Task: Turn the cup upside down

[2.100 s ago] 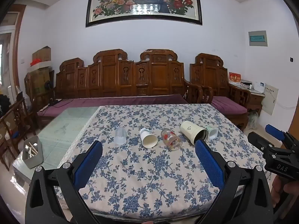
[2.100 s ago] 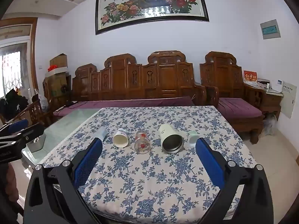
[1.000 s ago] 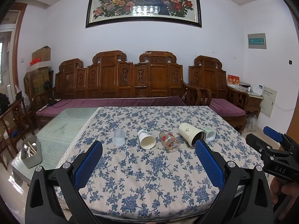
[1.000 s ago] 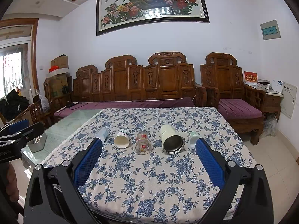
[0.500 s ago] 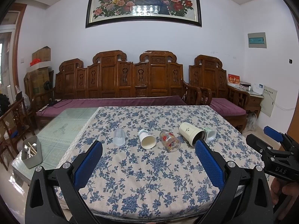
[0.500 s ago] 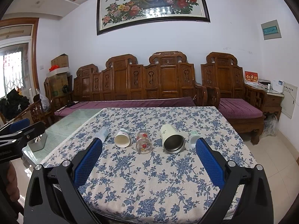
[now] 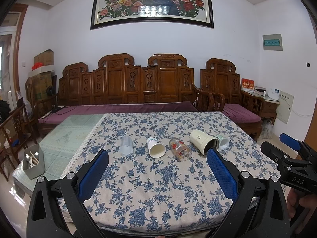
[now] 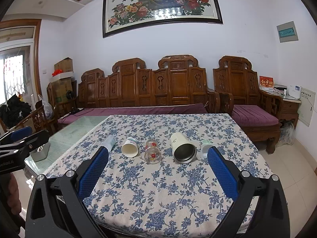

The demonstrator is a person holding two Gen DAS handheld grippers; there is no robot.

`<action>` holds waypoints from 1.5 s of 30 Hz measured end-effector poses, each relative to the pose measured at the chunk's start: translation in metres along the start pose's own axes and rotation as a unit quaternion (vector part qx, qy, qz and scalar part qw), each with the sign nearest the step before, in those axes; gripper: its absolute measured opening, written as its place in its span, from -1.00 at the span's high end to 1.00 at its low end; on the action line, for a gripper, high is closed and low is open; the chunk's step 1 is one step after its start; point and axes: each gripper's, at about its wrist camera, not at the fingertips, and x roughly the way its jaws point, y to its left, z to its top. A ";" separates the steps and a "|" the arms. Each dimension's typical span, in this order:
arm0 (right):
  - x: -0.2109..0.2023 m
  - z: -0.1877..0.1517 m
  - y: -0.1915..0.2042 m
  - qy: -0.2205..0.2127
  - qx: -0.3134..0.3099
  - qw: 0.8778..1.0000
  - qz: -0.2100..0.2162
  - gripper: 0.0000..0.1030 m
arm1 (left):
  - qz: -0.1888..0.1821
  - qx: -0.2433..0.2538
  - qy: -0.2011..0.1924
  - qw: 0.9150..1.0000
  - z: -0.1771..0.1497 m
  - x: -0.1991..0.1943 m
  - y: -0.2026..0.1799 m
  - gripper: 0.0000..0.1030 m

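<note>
Nothing moved; cups (image 7: 157, 150) lie beyond open left hand-held gripper (image 7: 157, 159).

Left wrist view: low, off near table (image 7: 158, 198) edge, faces across cloth toward wooden bench (image 7: 138, 87) and painting (image 7: 152, 4), cups far. Right wrist view: same facing, similar distance, set further right. Shared: cup row, bench, painting. Each view catches other gripper at its edge.
</note>
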 end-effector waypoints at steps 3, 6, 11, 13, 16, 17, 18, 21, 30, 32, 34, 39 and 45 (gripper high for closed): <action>0.000 -0.001 0.000 0.000 0.000 1.000 0.000 -0.96 | 0.000 -0.001 -0.001 1.000 0.000 0.000 0.000 -0.85; 0.000 -0.001 0.000 0.000 0.000 1.000 0.000 -0.96 | -0.001 -0.001 -0.001 1.000 0.000 0.000 0.000 -0.85; 0.000 0.000 0.000 0.000 0.000 1.000 0.000 -0.96 | -0.002 -0.001 0.000 1.000 0.001 0.000 -0.001 -0.85; 0.000 0.000 0.000 0.000 0.000 1.000 0.000 -0.96 | -0.001 -0.001 -0.001 1.000 0.001 0.000 -0.001 -0.85; -0.001 0.000 0.000 0.000 0.001 1.000 0.000 -0.96 | -0.002 -0.001 -0.001 1.000 0.001 0.000 -0.001 -0.85; 0.000 0.000 0.000 0.000 0.001 1.000 0.001 -0.96 | -0.002 -0.001 -0.001 1.000 0.001 0.000 -0.001 -0.85; 0.000 -0.001 0.000 0.001 0.002 1.000 0.001 -0.96 | -0.002 -0.001 -0.001 1.000 0.001 0.000 -0.001 -0.85; 0.000 -0.002 0.000 0.002 0.002 1.000 0.001 -0.96 | -0.003 -0.001 0.000 1.000 0.001 0.000 -0.001 -0.85; 0.016 -0.013 -0.011 0.021 0.009 1.000 -0.005 -0.96 | -0.009 0.000 0.024 1.000 -0.006 0.021 0.002 -0.85; 0.025 -0.014 -0.017 0.030 0.012 0.999 -0.006 -0.96 | -0.012 0.004 0.035 0.999 -0.009 0.033 0.001 -0.85; 0.035 -0.015 -0.024 0.039 0.011 0.999 -0.009 -0.95 | -0.015 0.012 0.044 0.999 -0.012 0.044 -0.003 -0.85; 0.072 -0.017 -0.045 0.064 0.014 0.998 -0.022 -0.91 | -0.040 0.021 0.061 0.997 -0.015 0.074 -0.007 -0.85; 0.123 -0.013 -0.077 0.090 0.025 0.995 -0.041 -0.82 | -0.056 0.037 0.082 0.994 -0.018 0.115 -0.014 -0.85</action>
